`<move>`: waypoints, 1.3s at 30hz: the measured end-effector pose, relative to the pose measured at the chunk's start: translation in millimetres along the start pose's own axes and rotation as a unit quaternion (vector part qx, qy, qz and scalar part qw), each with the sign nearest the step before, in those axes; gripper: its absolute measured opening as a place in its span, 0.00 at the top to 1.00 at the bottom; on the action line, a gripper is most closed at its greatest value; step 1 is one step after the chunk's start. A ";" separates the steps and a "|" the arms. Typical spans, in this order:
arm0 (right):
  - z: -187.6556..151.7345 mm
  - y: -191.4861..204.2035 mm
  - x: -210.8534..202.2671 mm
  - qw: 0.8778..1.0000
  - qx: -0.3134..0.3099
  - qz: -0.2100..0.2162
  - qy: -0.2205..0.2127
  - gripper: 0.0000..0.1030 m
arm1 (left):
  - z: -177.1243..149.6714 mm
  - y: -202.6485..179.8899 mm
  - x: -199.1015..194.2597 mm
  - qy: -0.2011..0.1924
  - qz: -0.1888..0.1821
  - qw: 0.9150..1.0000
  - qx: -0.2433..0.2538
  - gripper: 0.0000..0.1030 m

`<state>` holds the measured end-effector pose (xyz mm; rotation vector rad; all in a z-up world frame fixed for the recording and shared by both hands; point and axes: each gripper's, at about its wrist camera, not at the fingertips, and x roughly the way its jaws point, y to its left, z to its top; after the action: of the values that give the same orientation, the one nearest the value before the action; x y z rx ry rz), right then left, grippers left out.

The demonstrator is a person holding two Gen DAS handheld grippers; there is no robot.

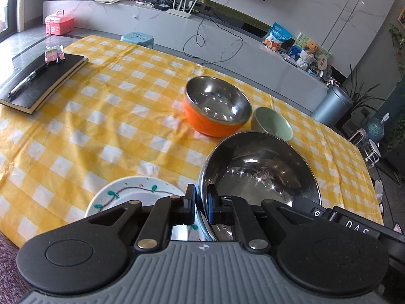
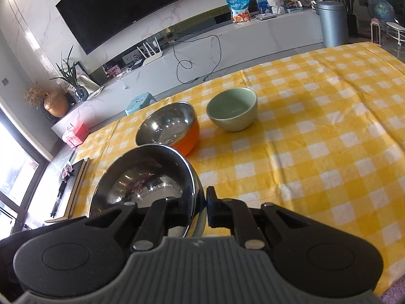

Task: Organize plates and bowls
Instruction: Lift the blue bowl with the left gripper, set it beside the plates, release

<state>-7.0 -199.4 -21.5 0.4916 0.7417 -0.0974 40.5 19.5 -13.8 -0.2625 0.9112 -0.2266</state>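
A large steel bowl (image 1: pixel 260 169) hangs above the yellow checked tablecloth (image 1: pixel 101 126), gripped at opposite sides of its rim. My left gripper (image 1: pixel 201 197) is shut on its left rim. My right gripper (image 2: pixel 200 202) is shut on the right rim of the same steel bowl (image 2: pixel 144 179). Under its left side lies a white plate (image 1: pixel 131 190) with a painted vine. Beyond it stand an orange bowl (image 1: pixel 215 106) with a steel lining and a small green bowl (image 1: pixel 273 122), side by side. In the right wrist view the orange bowl (image 2: pixel 169 126) and green bowl (image 2: pixel 233 111) sit further up the cloth.
A black notebook (image 1: pixel 43 81) with a pen (image 1: pixel 27 81) and a small packet lies at the cloth's far left corner. Past the table stand a blue stool (image 1: pixel 138 39), a white TV console (image 1: pixel 177 25) with a trailing cable, and a grey bin (image 1: pixel 331 106).
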 end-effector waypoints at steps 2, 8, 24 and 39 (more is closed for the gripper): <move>-1.4 -14.4 -6.5 1.000 0.008 -0.006 0.000 0.91 | -7.7 -6.6 3.6 0.015 -0.012 1.000 -0.002 0.90; -6.9 -51.9 -15.3 0.999 0.034 -0.030 0.009 0.91 | -28.5 -20.3 17.5 0.064 -0.035 0.997 -0.007 0.89; -28.3 -70.8 8.7 0.996 0.056 -0.036 0.061 0.93 | -43.7 -12.4 33.9 0.099 -0.004 0.995 -0.024 0.89; -27.7 -58.8 8.9 0.997 0.009 -0.069 0.036 0.78 | -38.8 -13.9 30.6 0.079 -0.012 0.997 0.004 0.69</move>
<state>-32.7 -237.8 -68.1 0.4624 0.8451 -0.2165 26.4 -7.8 -54.9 -0.2505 1.0640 -0.2753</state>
